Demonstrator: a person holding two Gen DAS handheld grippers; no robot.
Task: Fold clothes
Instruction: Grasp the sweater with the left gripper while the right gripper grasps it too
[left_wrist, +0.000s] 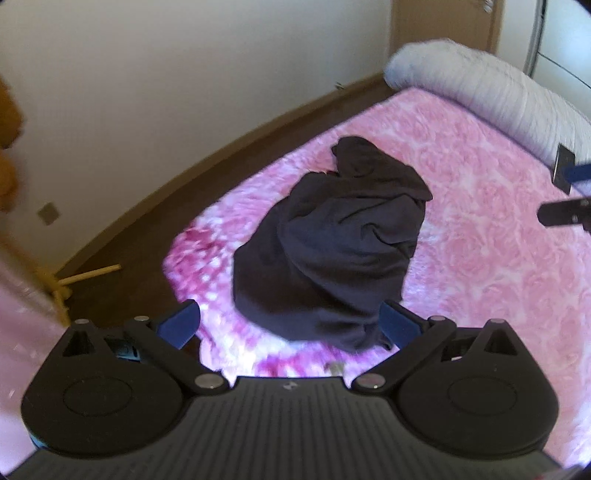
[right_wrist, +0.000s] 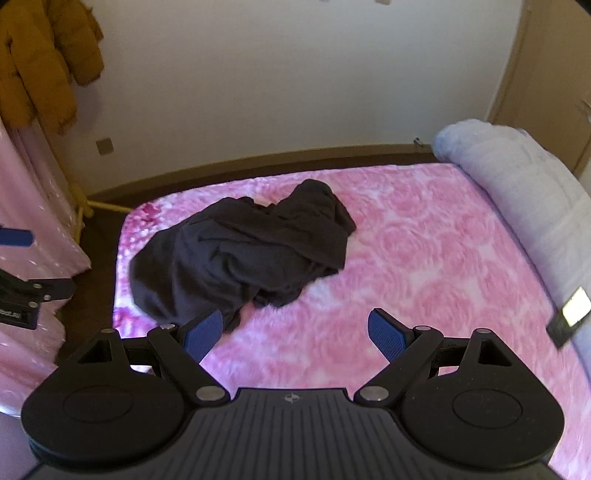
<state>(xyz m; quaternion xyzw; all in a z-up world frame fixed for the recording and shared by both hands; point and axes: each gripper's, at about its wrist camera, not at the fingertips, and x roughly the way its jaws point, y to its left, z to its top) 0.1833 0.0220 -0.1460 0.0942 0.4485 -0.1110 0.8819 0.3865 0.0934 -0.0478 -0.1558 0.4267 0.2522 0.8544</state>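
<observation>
A dark garment (right_wrist: 240, 251) lies crumpled in a heap on the pink bed (right_wrist: 424, 266), toward its far left corner; its shape and sleeves are hard to make out. The left tool (left_wrist: 290, 325) and right tool (right_wrist: 295, 334) hover near it, fingers apart, empty. A grey rolled blanket (right_wrist: 517, 177) lines the right edge, partly cut off.

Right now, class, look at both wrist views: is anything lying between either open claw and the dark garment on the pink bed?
Nothing visible does. The dark garment lies crumpled on the pink blanket, with only bare blanket between it and the left claw and right claw, both open.
</observation>
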